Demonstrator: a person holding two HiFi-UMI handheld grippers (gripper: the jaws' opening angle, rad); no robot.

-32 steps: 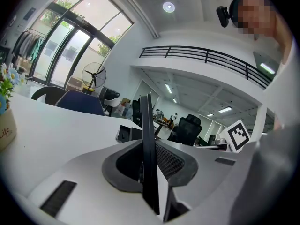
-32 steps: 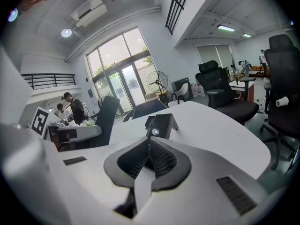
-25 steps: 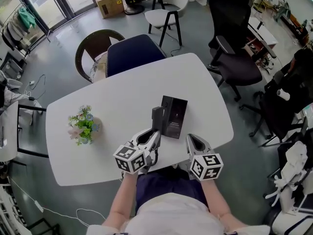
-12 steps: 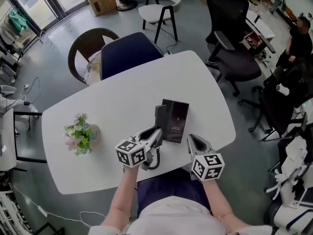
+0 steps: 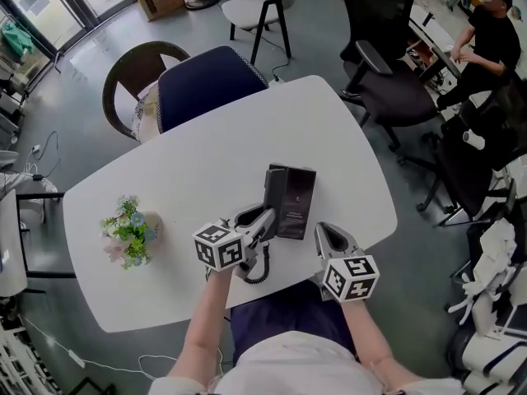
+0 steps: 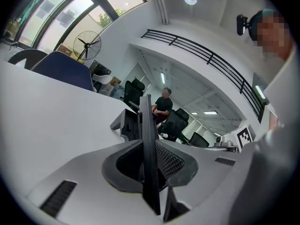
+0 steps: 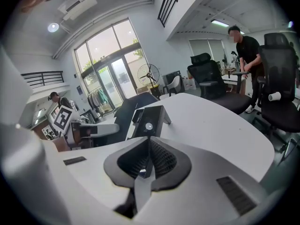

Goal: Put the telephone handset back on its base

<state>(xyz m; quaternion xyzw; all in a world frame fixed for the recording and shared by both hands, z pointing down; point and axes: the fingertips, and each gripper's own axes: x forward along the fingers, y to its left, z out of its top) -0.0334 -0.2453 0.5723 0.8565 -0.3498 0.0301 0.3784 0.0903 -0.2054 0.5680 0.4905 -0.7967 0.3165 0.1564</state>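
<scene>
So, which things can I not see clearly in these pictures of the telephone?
Head view: whether the handset touches the base cannot be told; from above they overlap.
Head view: the left tool covers the handset's near end and where the cord joins.
Left gripper view: the handset, held edge-on, hides most of the base.
Any print on the base: too small.

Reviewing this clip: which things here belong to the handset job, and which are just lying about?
In the job: handset, gripped by the left tongs; telephone base; coiled cord; right tongs, shut and empty.
Lying about: flower pot; blue chair; wicker chair.
</scene>
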